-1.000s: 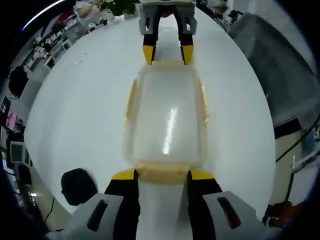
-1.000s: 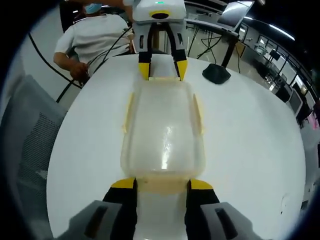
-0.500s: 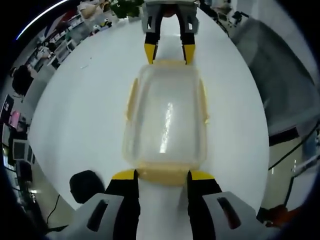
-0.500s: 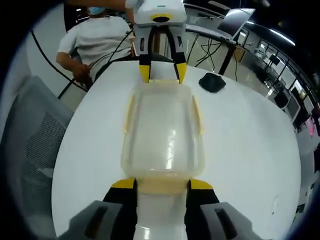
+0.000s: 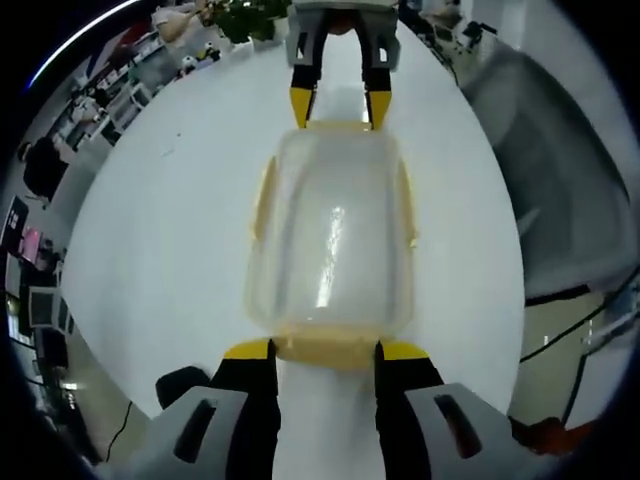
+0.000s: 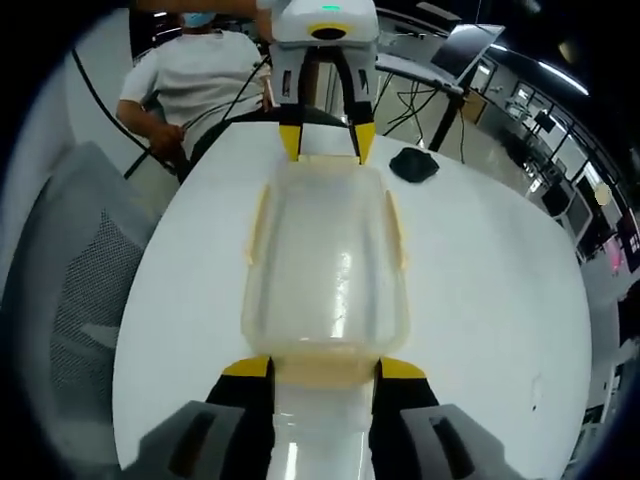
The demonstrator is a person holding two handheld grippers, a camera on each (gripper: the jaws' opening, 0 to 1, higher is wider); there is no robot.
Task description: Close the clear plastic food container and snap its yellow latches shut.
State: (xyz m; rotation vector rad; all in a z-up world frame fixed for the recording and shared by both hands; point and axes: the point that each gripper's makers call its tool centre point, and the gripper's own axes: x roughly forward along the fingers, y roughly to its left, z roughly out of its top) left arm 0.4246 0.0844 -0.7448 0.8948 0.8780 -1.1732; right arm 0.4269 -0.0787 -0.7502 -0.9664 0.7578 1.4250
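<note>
The clear plastic food container (image 5: 330,240) with its lid on is held between my two grippers above the white round table (image 5: 150,250). My left gripper (image 5: 323,350) is shut on the yellow end latch nearest it. My right gripper (image 5: 338,105) clasps the far end latch. In the right gripper view, the container (image 6: 325,260) runs from my right gripper (image 6: 323,368) up to my left gripper (image 6: 325,140). Yellow side latches (image 5: 262,195) (image 5: 407,205) stick out a little along both long sides.
A grey mesh chair (image 6: 70,290) stands beside the table (image 6: 480,300). A person in a white shirt (image 6: 190,80) sits behind the table. A black object (image 6: 412,165) lies on the table near its far edge. Desks and monitors line the room behind.
In both views the table has shrunk and dropped away, while the container has stayed fixed between the jaws, so both grippers and the container have risen. The jaws' grip is unchanged.
</note>
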